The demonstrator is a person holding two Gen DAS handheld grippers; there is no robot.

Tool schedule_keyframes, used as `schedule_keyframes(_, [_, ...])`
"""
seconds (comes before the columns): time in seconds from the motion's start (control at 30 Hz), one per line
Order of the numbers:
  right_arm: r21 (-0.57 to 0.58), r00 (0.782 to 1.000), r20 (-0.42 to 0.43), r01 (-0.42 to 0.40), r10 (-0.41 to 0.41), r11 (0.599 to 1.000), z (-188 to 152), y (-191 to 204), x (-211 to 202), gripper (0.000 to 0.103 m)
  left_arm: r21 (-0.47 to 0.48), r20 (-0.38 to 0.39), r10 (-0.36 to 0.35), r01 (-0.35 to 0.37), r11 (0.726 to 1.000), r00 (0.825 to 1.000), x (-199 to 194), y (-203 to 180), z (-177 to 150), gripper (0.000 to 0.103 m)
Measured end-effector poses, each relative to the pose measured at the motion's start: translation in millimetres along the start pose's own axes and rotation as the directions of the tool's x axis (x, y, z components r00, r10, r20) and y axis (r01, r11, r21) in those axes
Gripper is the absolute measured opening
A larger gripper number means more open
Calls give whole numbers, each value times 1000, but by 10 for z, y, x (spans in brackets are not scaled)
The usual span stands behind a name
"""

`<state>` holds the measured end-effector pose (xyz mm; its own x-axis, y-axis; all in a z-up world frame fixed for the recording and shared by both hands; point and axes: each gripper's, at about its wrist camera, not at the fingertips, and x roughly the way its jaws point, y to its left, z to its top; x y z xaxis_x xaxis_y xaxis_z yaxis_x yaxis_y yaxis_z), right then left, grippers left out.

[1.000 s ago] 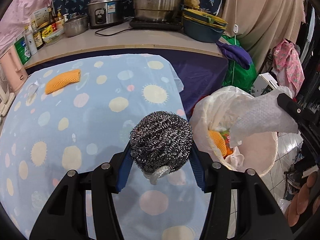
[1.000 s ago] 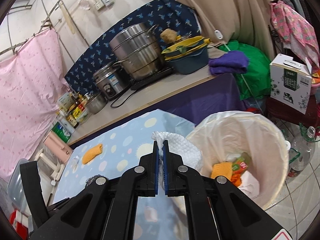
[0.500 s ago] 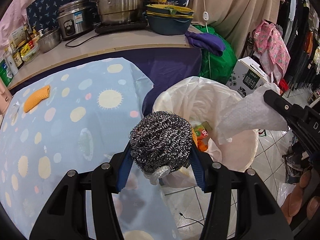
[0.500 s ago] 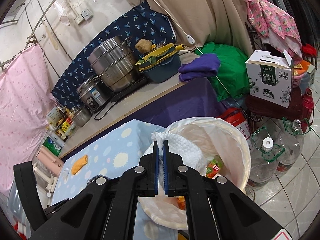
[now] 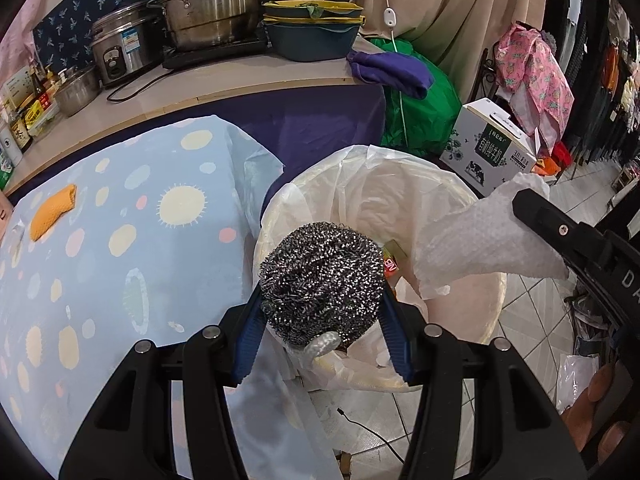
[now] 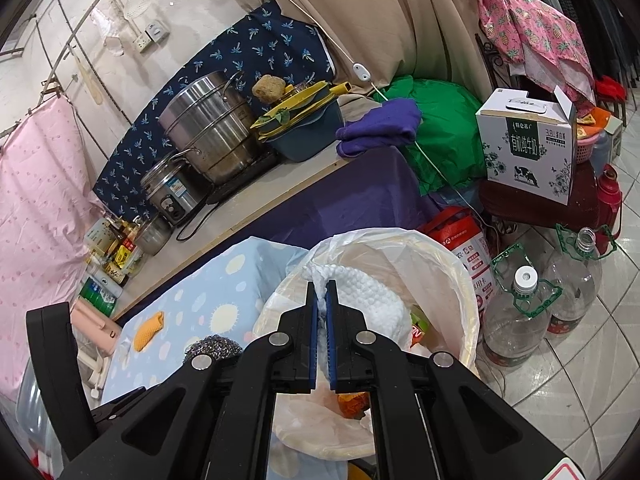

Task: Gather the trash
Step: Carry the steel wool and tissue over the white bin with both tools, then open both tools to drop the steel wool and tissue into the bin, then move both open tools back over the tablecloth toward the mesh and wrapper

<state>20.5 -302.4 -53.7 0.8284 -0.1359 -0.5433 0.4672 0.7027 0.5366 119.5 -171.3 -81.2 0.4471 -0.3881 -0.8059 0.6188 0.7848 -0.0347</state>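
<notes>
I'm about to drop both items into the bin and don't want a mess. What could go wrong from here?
1. The steel scrubber in the left tongs seems to hang over the bin's near rim, not its middle; released now, it might hit the rim and roll onto the floor.
2. The paper towel is light and pinched in the right tongs; it may cling to the pads or drift.
3. The loose bag liner could get snagged.
</notes>
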Motion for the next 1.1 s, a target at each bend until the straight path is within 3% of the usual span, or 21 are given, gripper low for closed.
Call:
schedule_keyframes(0.37, [-1, 1000, -15, 4, -4, 1000, -33, 27, 70, 5, 9, -14, -1, 1, 1000, 1000, 100, -79, 35, 51])
schedule_keyframes(0.57, [1, 1000, -6, 8, -8, 1000, -20, 51, 83, 11, 14, -7, 5, -5, 1000, 1000, 108, -103, 56, 53])
schedule_keyframes(0.63, [0, 1000, -5, 11, -11, 1000, -13, 56, 87, 11, 15, -3, 15, -15, 1000, 1000, 106, -108, 62, 56])
schedule_keyframes(0.77, [1, 1000, 0, 12, -12, 1000, -14, 68, 78, 12, 18, 29, 37, -37, 999, 999, 61, -107, 75, 72])
schedule_keyframes(1.1, [-6, 1000, 7, 14, -14, 1000, 9, 110, 53, 17, 12, 29, 39, -39, 999, 999, 39, -74, 92, 73])
